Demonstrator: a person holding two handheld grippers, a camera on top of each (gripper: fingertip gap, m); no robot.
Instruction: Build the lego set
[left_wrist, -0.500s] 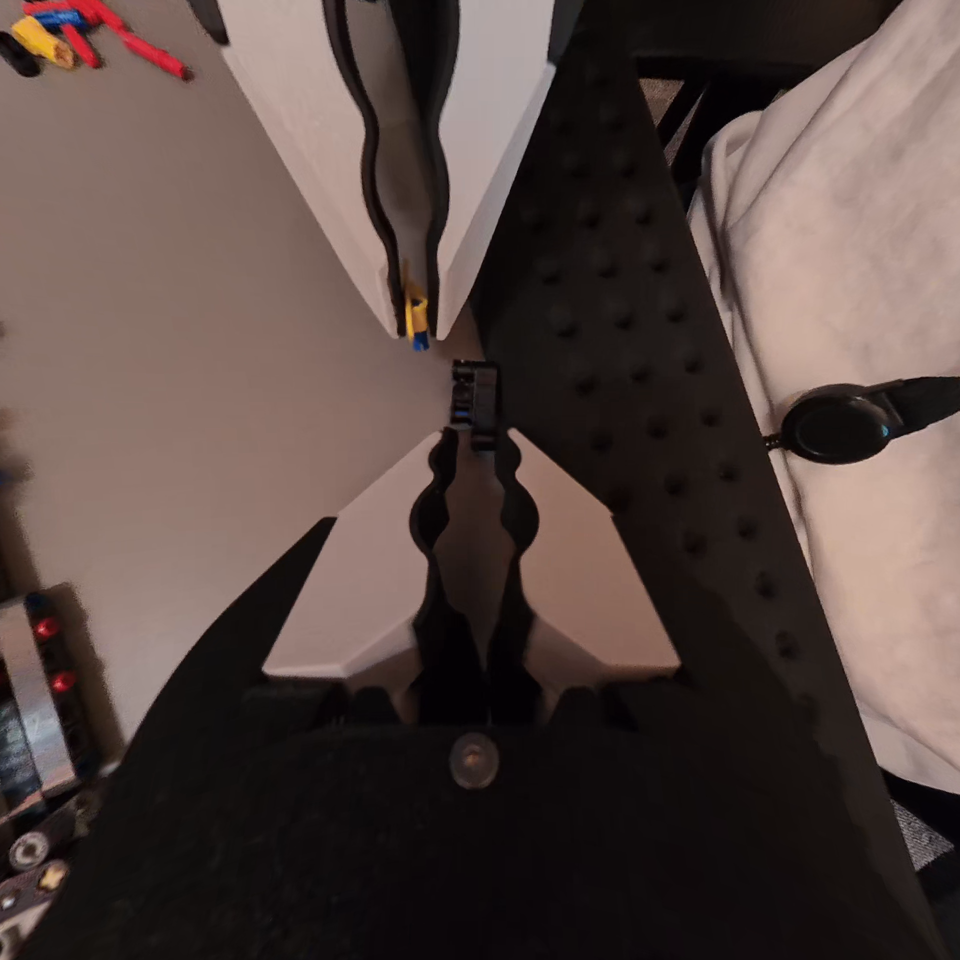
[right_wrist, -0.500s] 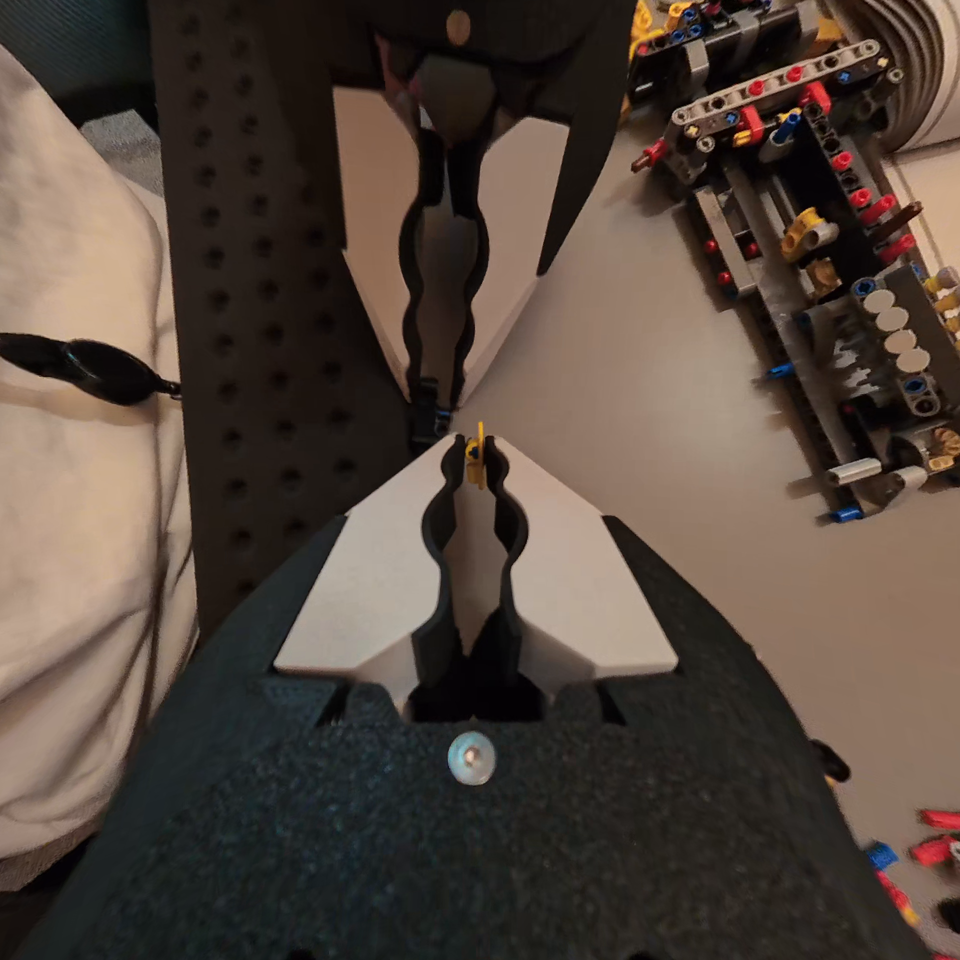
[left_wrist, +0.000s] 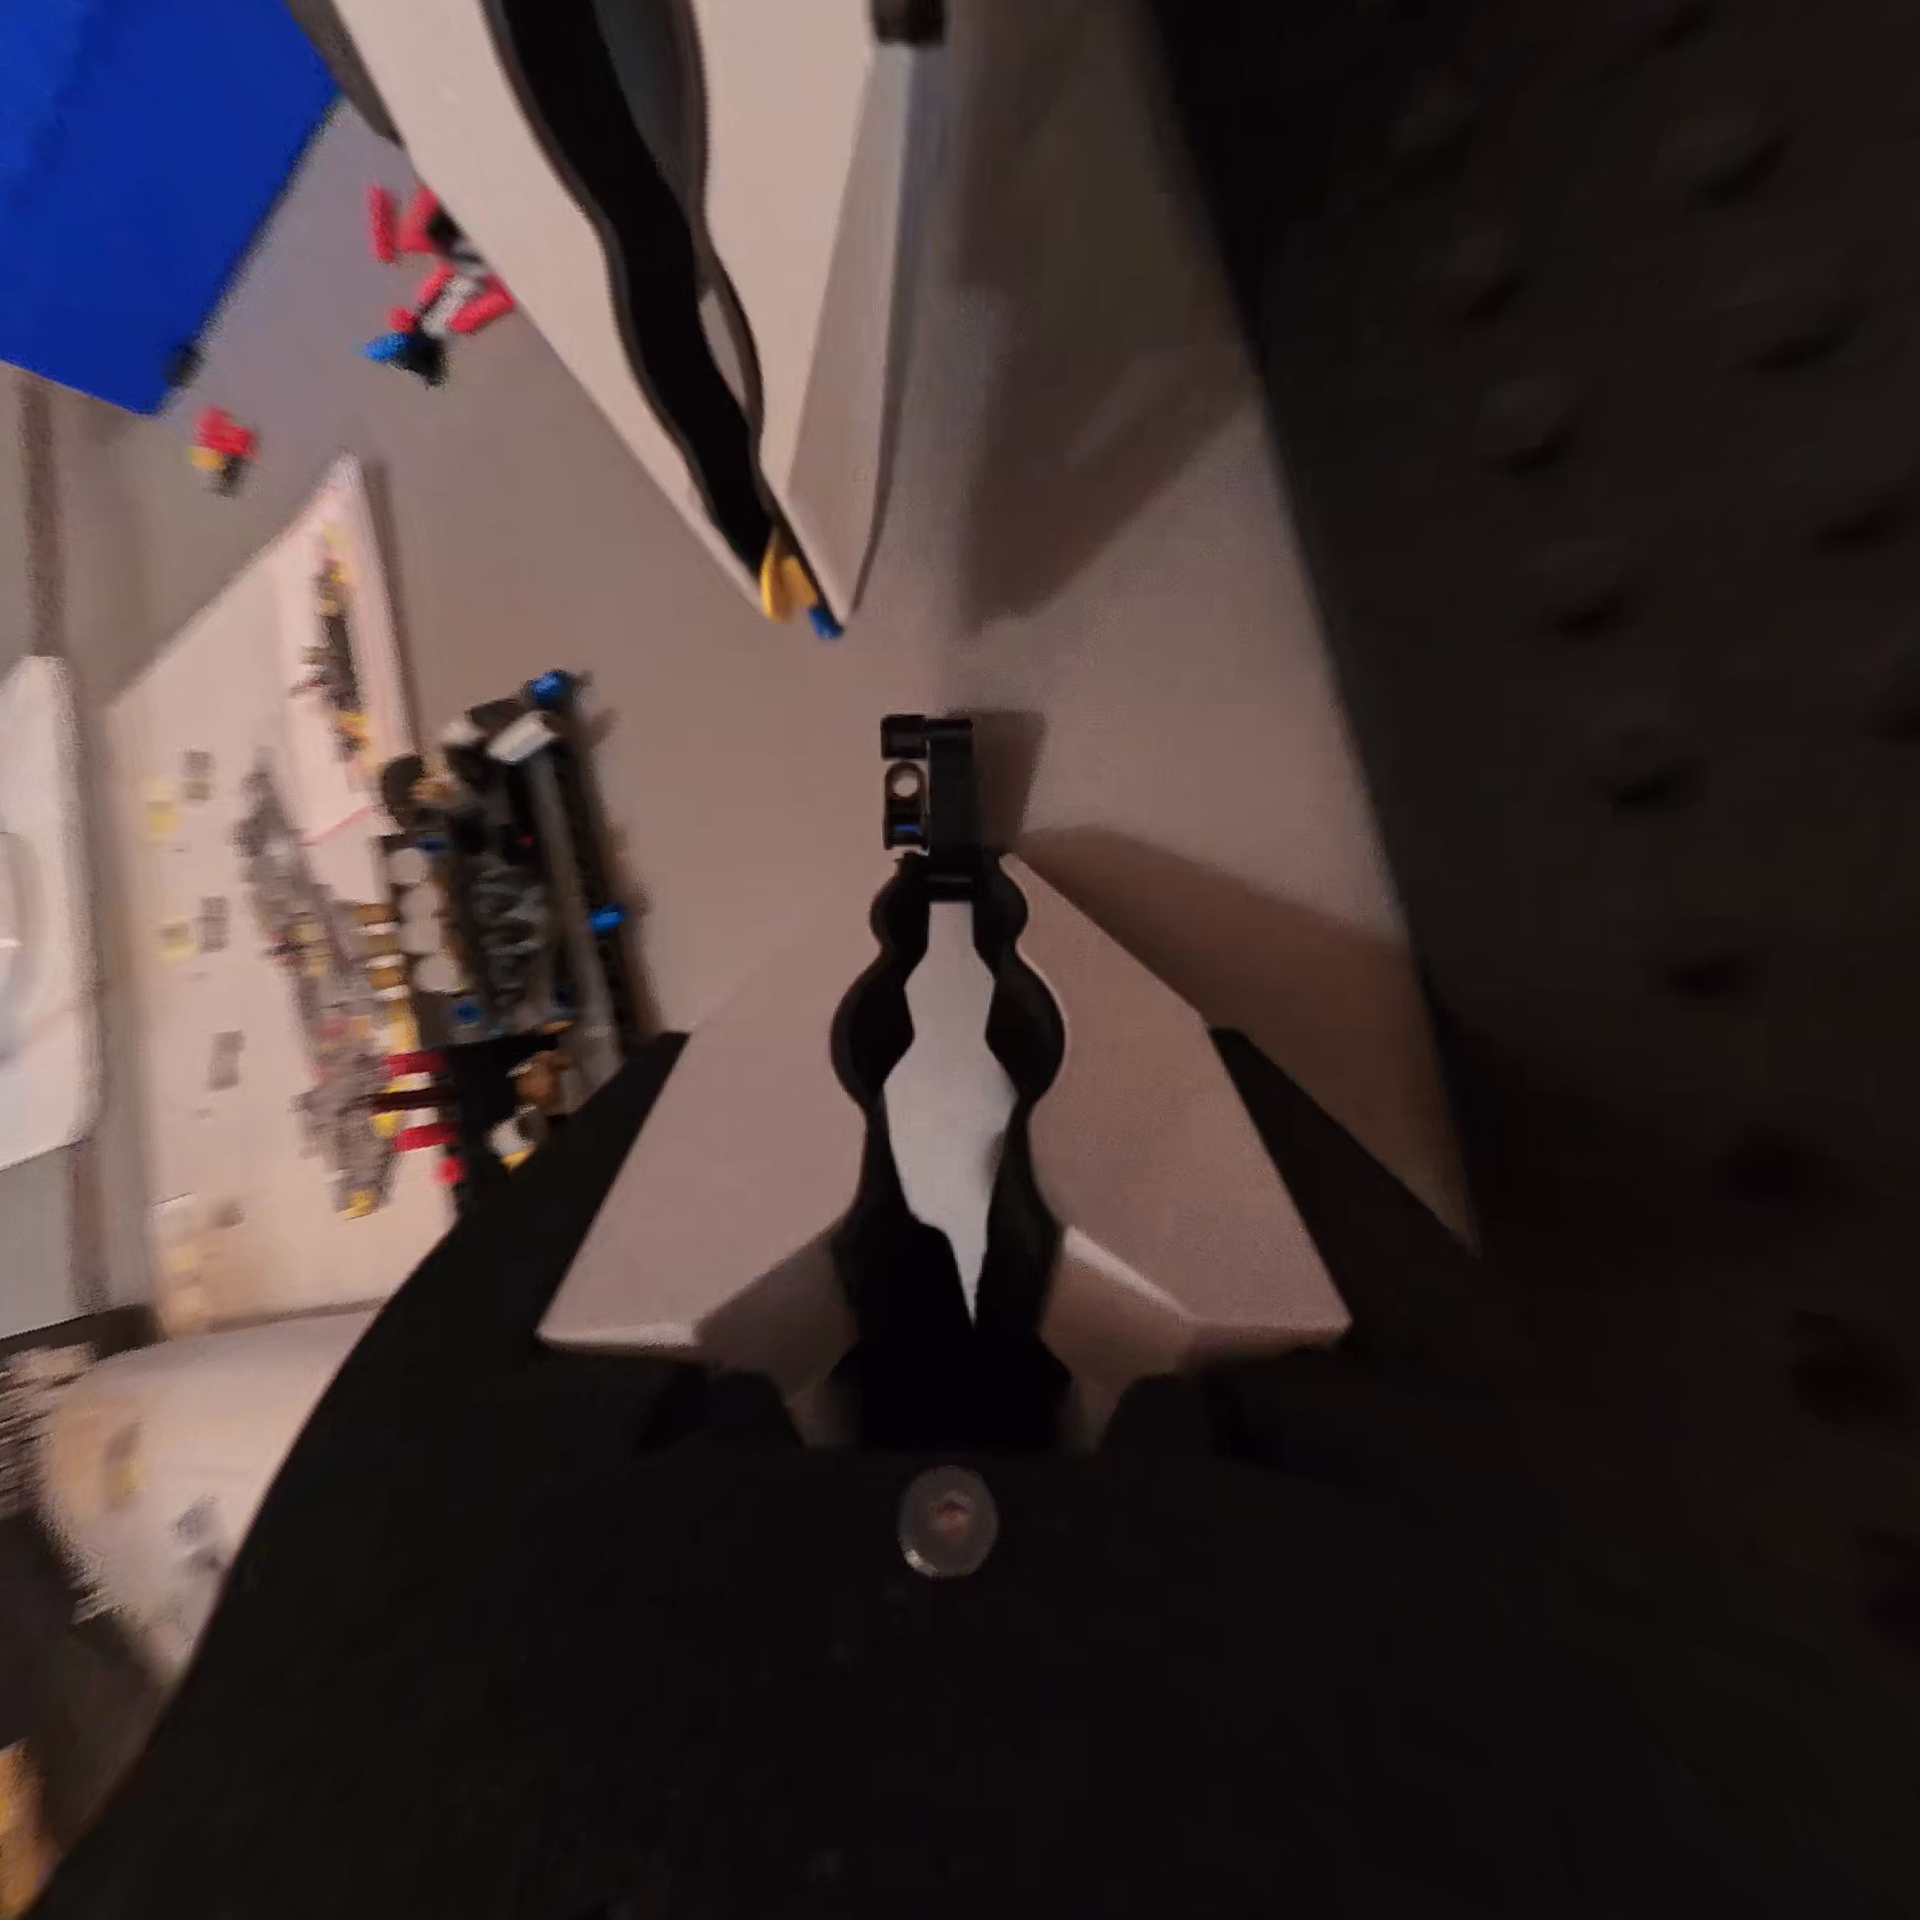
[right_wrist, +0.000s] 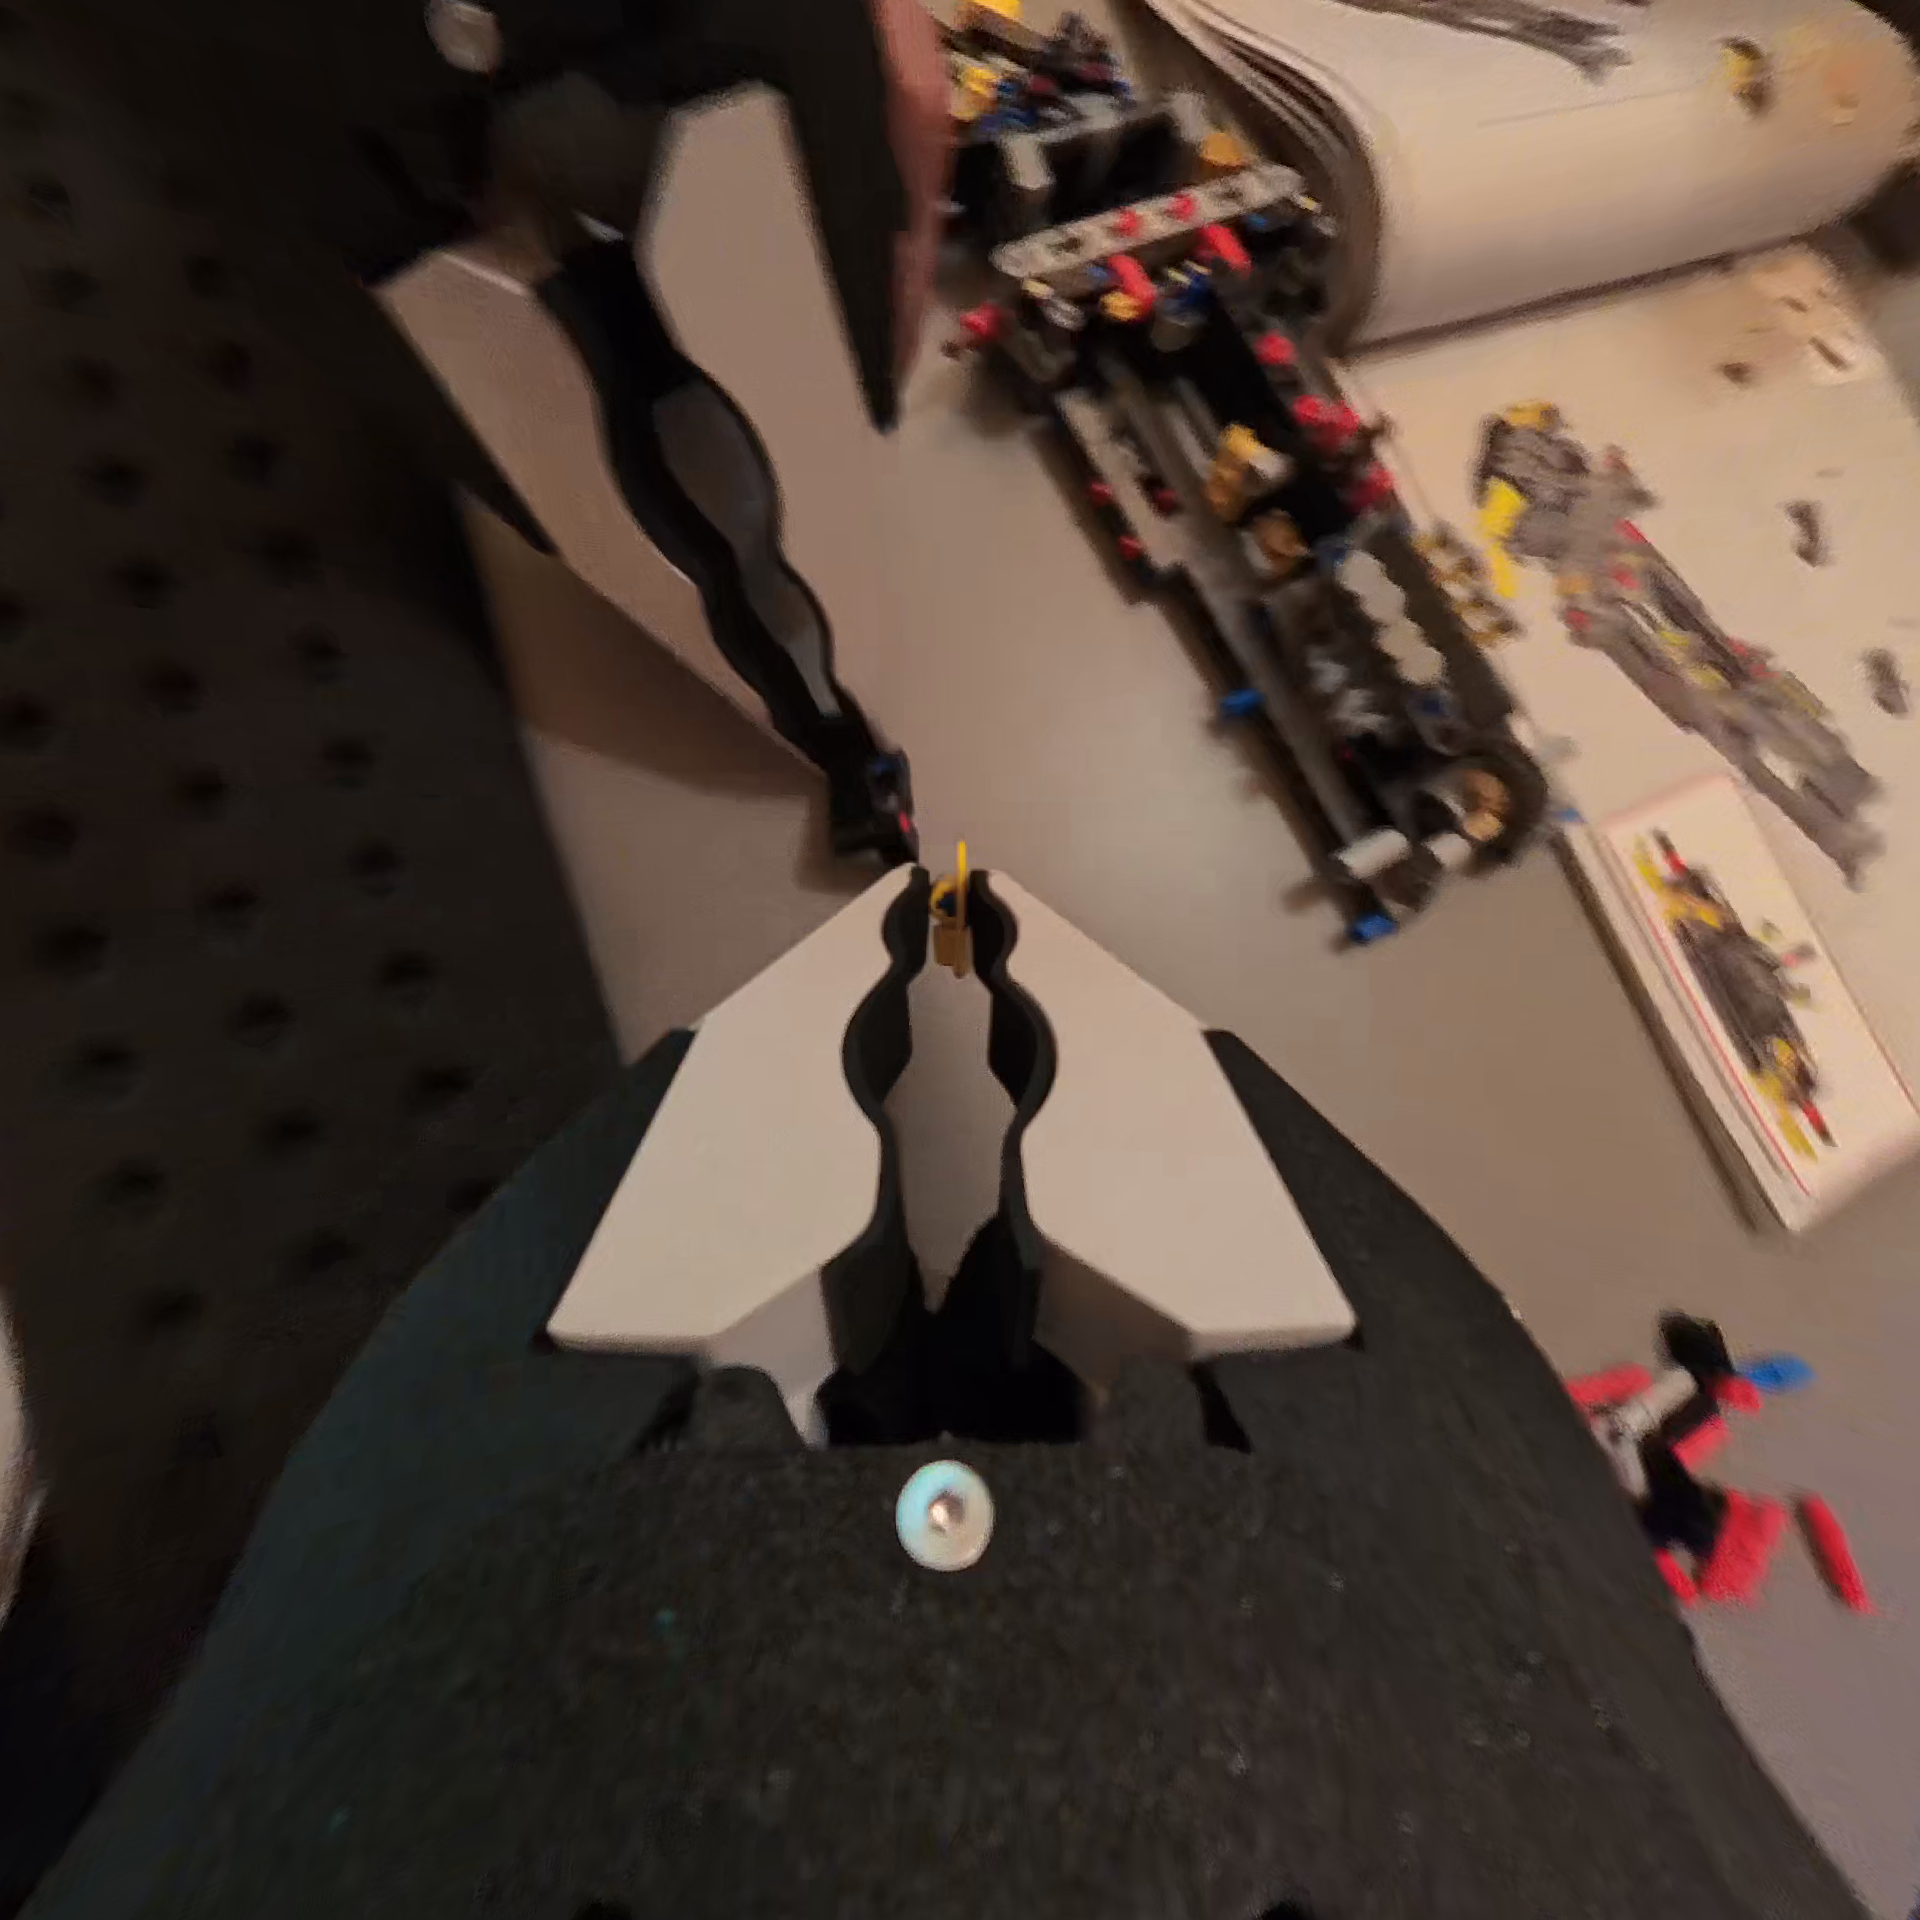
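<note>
The long, partly built black-and-grey lego model (right_wrist: 1340, 582) with red, blue and yellow pins is laid on the beige table (right_wrist: 1195, 935) beside an open instruction booklet (right_wrist: 1756, 997). A small black connector piece (left_wrist: 928, 790) is clenched at the tips of the left gripper (left_wrist: 943, 868). A small yellow piece (right_wrist: 954, 914) is pinched in the right gripper (right_wrist: 954, 883). The two pieces are held near each other, apart, above the table.

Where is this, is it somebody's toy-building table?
Probably yes, a hobby table at home or in a workroom. A half-built model lies on it beside an open instruction book, with loose red bricks scattered nearby.
</note>
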